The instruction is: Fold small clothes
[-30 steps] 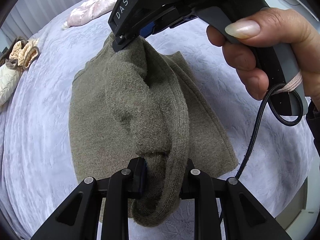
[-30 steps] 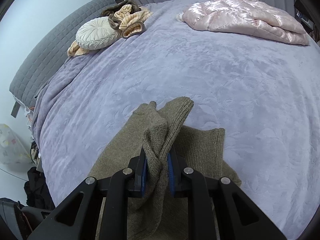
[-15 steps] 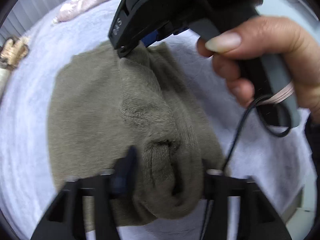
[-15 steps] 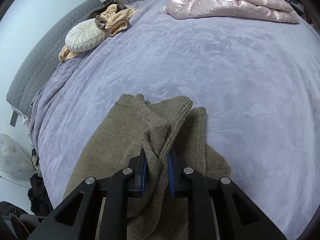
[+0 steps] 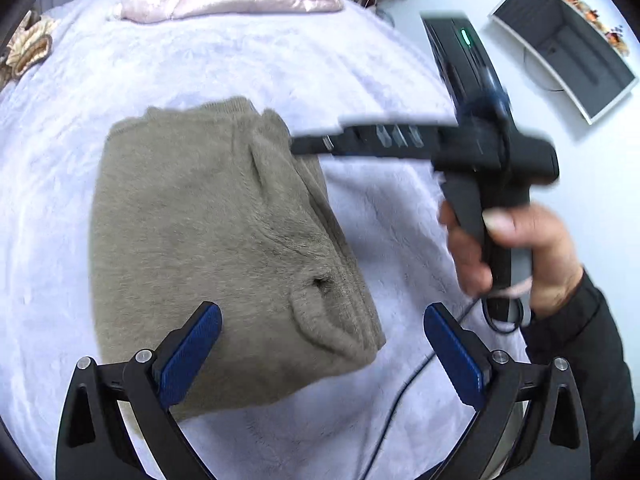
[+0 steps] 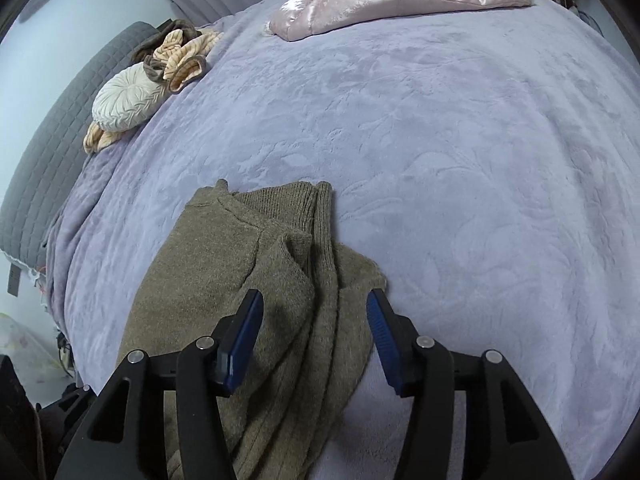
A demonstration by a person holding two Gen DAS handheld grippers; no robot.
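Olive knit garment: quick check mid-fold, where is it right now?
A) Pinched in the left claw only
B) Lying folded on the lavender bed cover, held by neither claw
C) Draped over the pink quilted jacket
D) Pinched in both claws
B: the olive knit garment lies folded on the lavender bed cover, while the left claw and the right claw, their jaws opening, straddle it with pads clear.

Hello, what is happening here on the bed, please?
A person is folding a small olive-brown sweater on a lavender blanket, with a hand-held gripper in each hand. Both grippers are letting go: the left gripper and the right gripper are opening, and their fingers no longer press the knit. The sweater lies folded on the blanket.
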